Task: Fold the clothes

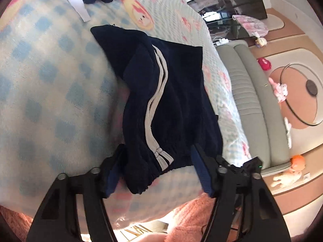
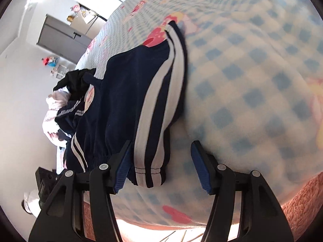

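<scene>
**Navy track trousers on a checked bed blanket, both grippers released**

Item: navy track trousers [image 1: 171,104] with twin white side stripes [image 2: 155,109], folded over and lying on the bed's blue-and-cream checked blanket [image 1: 50,92], near its front edge. The elastic cuff end faces the cameras.

Left gripper [image 1: 159,171]: jaws apart, the cuffed edge of the trousers lying between the blue pads; the pads do not appear to press on the cloth, though the left pad is partly hidden by it.

Right gripper [image 2: 159,167]: jaws apart, the striped cuff between them, close against the left pad and clear of the right one.

Also present: a heap of other clothes [image 2: 64,109], dark and white, further along the bed beyond the trousers; an orange fleece sleeve [image 1: 193,219] at the lower edge of the left wrist view; a grey padded bed frame [image 1: 254,104] beside the blanket.
</scene>
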Motion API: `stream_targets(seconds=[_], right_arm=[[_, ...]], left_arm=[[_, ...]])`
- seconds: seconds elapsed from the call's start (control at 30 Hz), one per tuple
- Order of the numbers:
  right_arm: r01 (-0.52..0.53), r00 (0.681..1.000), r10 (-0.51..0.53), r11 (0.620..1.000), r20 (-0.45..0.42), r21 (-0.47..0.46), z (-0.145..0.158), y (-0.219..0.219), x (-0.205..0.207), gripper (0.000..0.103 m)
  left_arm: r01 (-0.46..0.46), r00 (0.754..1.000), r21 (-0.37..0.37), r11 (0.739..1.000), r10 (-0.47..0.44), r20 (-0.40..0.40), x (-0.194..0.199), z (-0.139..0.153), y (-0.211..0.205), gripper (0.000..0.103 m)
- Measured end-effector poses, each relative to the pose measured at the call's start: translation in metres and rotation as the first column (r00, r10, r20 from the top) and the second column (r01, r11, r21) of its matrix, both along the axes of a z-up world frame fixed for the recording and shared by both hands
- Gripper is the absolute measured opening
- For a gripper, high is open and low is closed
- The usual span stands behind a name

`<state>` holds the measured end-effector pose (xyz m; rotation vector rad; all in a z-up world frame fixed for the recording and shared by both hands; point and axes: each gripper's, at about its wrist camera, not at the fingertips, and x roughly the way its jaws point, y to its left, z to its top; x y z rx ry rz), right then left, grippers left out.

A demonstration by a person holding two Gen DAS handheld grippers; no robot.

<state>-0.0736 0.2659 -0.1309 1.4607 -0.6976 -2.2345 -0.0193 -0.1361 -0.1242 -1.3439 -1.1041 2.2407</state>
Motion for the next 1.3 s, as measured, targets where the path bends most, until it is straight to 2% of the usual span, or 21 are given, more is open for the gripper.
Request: stream_targets(seconds=[0.03, 0.07, 0.1, 0.13, 0.2, 0.3, 0.47, 0.5, 0.57, 0.6, 0.63, 0.7, 0.77, 0.8, 0.83, 0.93, 1.0, 1.03, 1.1, 1.2, 1.3], right_arm=[[-0.069, 0.998, 0.069, 0.997, -0.01, 0.02, 0.002, -0.011, -0.004, 0.072], [-0.134, 0.991, 0.135, 0.99, -0.014, 0.042, 0.002, -0.022, -0.01, 0.074], [-0.158, 0.987, 0.159, 0.984, -0.016, 0.083, 0.0, -0.028, -0.013, 0.067], [-0.181, 0.983, 0.184, 0.976, -0.016, 0.125, -0.003, -0.035, -0.017, 0.039], [-0.188, 0.981, 0.192, 0.972, -0.02, 0.143, 0.003, -0.038, -0.018, 0.025], [-0.179, 0.981, 0.187, 0.975, -0.05, 0.131, 0.026, -0.035, -0.004, 0.02], [-0.201, 0.971, 0.213, 0.972, -0.105, 0.119, 0.05, -0.036, 0.038, 0.02], [-0.195, 0.972, 0.209, 0.972, -0.103, 0.133, 0.049, -0.037, 0.044, 0.022], [-0.168, 0.984, 0.174, 0.972, -0.026, 0.162, 0.027, -0.038, 0.039, 0.035], [-0.148, 0.989, 0.149, 0.981, 0.001, 0.126, 0.02, -0.033, 0.038, 0.037], [-0.126, 0.992, 0.123, 0.988, 0.03, 0.09, 0.012, -0.028, 0.036, 0.037], [-0.082, 0.996, 0.081, 0.995, 0.024, 0.055, 0.012, -0.017, 0.036, 0.045], [-0.042, 0.999, 0.043, 0.998, -0.016, 0.042, 0.021, -0.007, 0.036, 0.056], [-0.029, 0.999, 0.03, 0.999, -0.018, 0.046, 0.022, -0.004, 0.034, 0.056], [-0.016, 1.0, 0.017, 0.999, -0.02, 0.049, 0.024, -0.001, 0.031, 0.056], [-0.026, 0.999, 0.028, 0.995, -0.026, 0.094, 0.029, -0.002, 0.027, 0.056], [-0.123, 0.99, 0.131, 0.985, -0.059, 0.121, 0.036, -0.015, 0.025, 0.052], [-0.197, 0.974, 0.209, 0.972, -0.086, 0.129, 0.044, -0.019, 0.024, 0.045], [-0.291, 0.936, 0.316, 0.942, -0.152, 0.168, 0.065, -0.034, 0.021, 0.045], [-0.345, 0.883, 0.402, 0.906, -0.243, 0.245, 0.101, -0.059, 0.012, 0.045], [-0.344, 0.861, 0.433, 0.882, -0.267, 0.32, 0.112, -0.08, 0.001, 0.047]], left_arm=[[-0.007, 1.0, -0.059, 0.998, 0.006, -0.004, -0.001, 0.004, 0.006, 0.025], [-0.014, 1.0, -0.114, 0.993, 0.013, -0.009, -0.001, 0.008, 0.011, 0.018], [-0.023, 1.0, -0.144, 0.989, 0.02, -0.02, -0.001, 0.015, 0.013, 0.015], [-0.025, 0.999, -0.158, 0.987, 0.018, -0.042, 0.0, 0.022, 0.014, 0.015], [-0.028, 0.996, -0.185, 0.982, 0.012, -0.085, 0.003, 0.036, 0.013, 0.015], [-0.028, 0.989, -0.169, 0.985, 0.003, -0.149, 0.01, 0.052, 0.007, 0.015], [-0.056, 0.991, -0.118, 0.991, 0.041, -0.126, 0.02, 0.048, -0.009, 0.015], [-0.062, 0.994, -0.119, 0.991, 0.05, -0.098, 0.02, 0.043, -0.012, 0.016], [-0.064, 0.997, -0.095, 0.993, 0.06, -0.039, 0.017, 0.029, -0.016, 0.033], [-0.055, 0.998, -0.048, 0.997, 0.053, -0.025, 0.016, 0.023, -0.019, 0.056], [-0.048, 0.999, -0.004, 0.999, 0.048, -0.016, 0.014, 0.017, -0.021, 0.071], [-0.051, 0.998, 0.047, 0.998, 0.052, -0.032, 0.009, 0.013, -0.02, 0.073], [-0.031, 0.999, -0.027, 0.999, 0.03, -0.041, 0.0, 0.008, -0.01, 0.058], [-0.031, 0.999, -0.08, 0.996, 0.028, -0.041, -0.003, 0.009, -0.005, 0.025], [-0.072, 0.997, -0.125, 0.989, 0.067, -0.042, -0.002, 0.013, -0.008, 0.015], [-0.192, 0.981, -0.247, 0.95, 0.184, -0.056, 0.001, 0.026, -0.017, 0.015], [-0.224, 0.974, -0.242, 0.944, 0.217, -0.056, 0.006, 0.032, -0.031, 0.015], [-0.223, 0.975, -0.248, 0.943, 0.217, -0.05, 0.008, 0.034, -0.036, 0.015], [-0.187, 0.982, -0.238, 0.953, 0.186, -0.024, 0.008, 0.035, -0.042, 0.023], [-0.17, 0.985, -0.178, 0.969, 0.165, -0.045, 0.003, 0.042, -0.049, 0.061], [-0.172, 0.985, -0.125, 0.977, 0.166, -0.056, -0.013, 0.041, -0.054, 0.064]])
